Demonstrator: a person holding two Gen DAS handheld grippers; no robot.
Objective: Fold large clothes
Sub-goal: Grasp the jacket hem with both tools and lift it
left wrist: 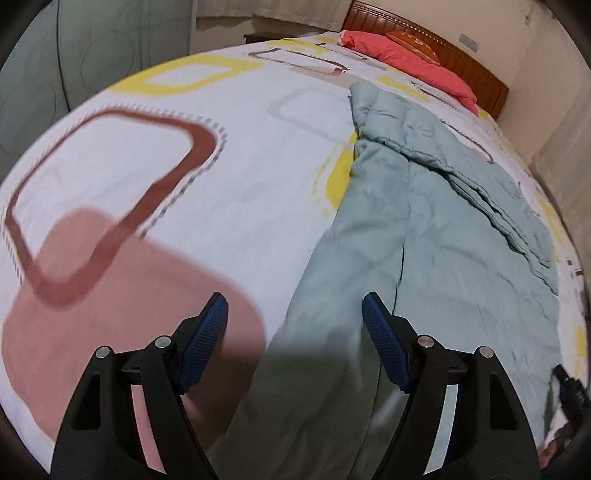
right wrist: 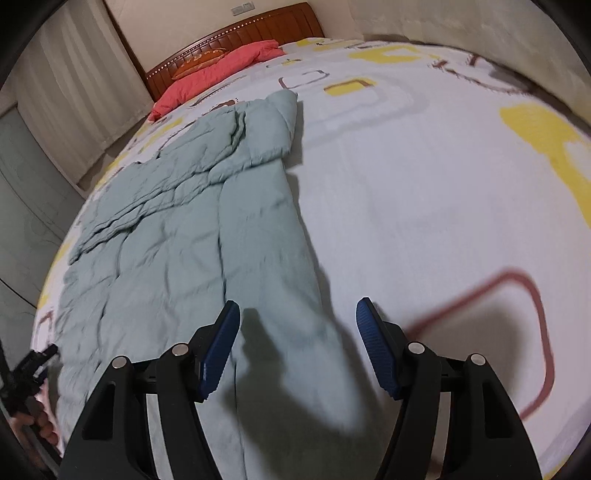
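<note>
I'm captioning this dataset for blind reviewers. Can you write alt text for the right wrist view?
A pale green quilted garment lies spread on a patterned bedsheet, its near end below the right gripper, whose blue-padded jaws are open and hold nothing. A red pillow rests against the wooden headboard.

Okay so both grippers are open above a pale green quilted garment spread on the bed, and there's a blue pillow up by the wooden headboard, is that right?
Not quite: the pillow is coral red, not blue, as the right wrist view shows. The rest holds: the left gripper and right gripper are both open above the pale green quilted garment, which lies spread on the bed, and the pillow sits by the wooden headboard.
</note>
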